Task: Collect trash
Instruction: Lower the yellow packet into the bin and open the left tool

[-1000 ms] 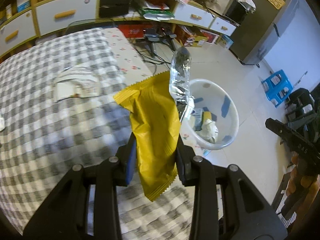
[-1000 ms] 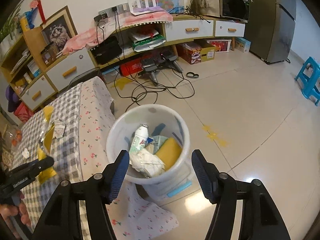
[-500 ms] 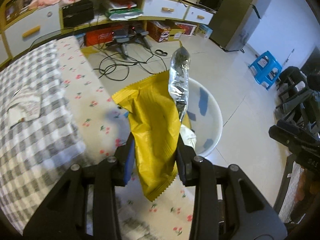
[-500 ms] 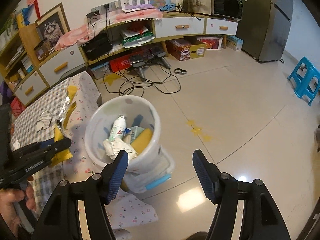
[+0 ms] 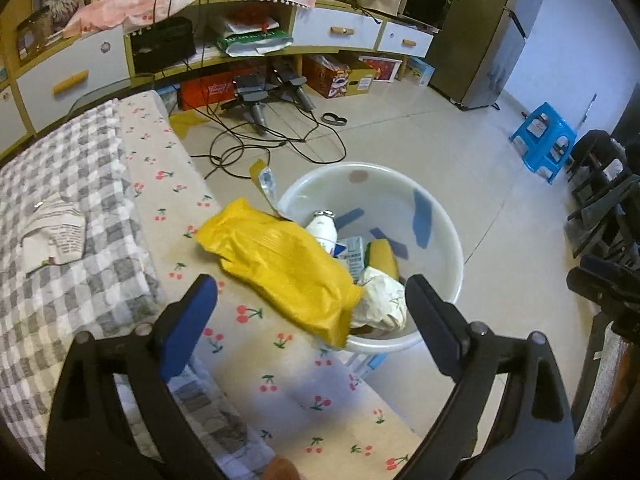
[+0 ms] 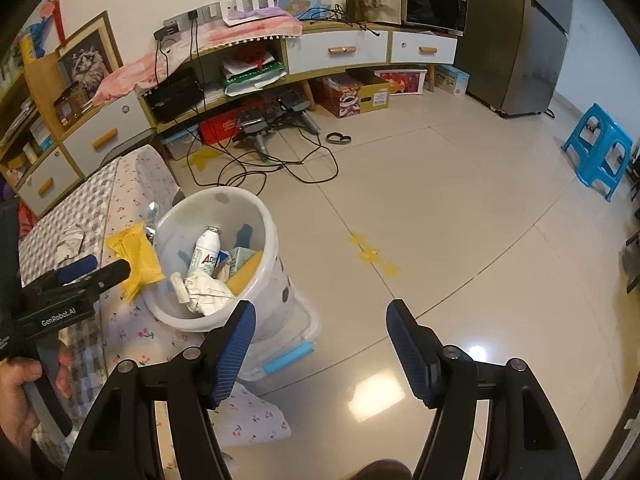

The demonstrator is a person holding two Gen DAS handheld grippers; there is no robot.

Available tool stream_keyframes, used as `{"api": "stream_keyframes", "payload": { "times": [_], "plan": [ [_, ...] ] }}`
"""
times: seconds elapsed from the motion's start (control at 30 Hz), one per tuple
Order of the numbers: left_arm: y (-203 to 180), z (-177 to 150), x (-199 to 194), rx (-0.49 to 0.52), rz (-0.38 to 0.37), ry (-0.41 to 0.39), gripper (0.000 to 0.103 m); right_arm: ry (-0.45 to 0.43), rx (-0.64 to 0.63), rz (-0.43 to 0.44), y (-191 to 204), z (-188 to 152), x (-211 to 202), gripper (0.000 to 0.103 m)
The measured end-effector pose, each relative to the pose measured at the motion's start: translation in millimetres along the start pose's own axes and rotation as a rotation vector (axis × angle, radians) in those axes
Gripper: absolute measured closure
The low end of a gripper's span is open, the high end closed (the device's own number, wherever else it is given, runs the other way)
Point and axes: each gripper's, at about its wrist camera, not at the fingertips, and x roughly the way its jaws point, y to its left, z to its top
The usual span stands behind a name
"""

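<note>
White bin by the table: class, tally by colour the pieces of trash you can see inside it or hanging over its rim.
Yellow: 2, the crinkled yellow wrapper over the rim and a yellow sponge-like block
White: 2, a white plastic bottle and crumpled white paper
Pale blue: 1, a small carton
Total: 5

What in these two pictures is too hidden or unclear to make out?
- Bin bottom, both views: covered by trash.
- Yellow wrapper: whether it lands inside the bin or on the rim; left view blurs it.
- Crumpled paper print: too small.
- Person: only a hand shows, cut off by the right view's edge.
</note>
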Motion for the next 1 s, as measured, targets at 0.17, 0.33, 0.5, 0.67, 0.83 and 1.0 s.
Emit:
{"api": "stream_keyframes", "payload": {
  "times": [0.17, 0.33, 0.5, 0.67, 0.83, 1.0],
  "plan": [
    [0, -2, -9, 0.008, 0.005, -0.01, 0.004, -0.005, -0.01, 0.006, 4, 0, -1, 0.033],
    [6, -4, -17, 0.019, 0.032, 0.0, 0.004, -0.005, -0.024, 0.013, 15, 3, 0, 0.032],
    [28, -5, -21, -0.027, 0.057, 0.029, 0.004, -0.004, -0.036, 0.016, 26, 7, 3, 0.032],
    [47, -7, -21, -0.069, 0.09, 0.046, 0.005, -0.003, -0.046, 0.032, 37, 9, 5, 0.032],
    [60, -6, -2, -0.132, 0.018, 0.094, 0.042, -0.007, -0.056, 0.039, 44, 12, 6, 0.032],
    [53, -8, 23, -0.168, -0.107, 0.114, 0.052, 0.004, -0.054, 0.03, 39, 12, 10, 0.032]
  ]
}}
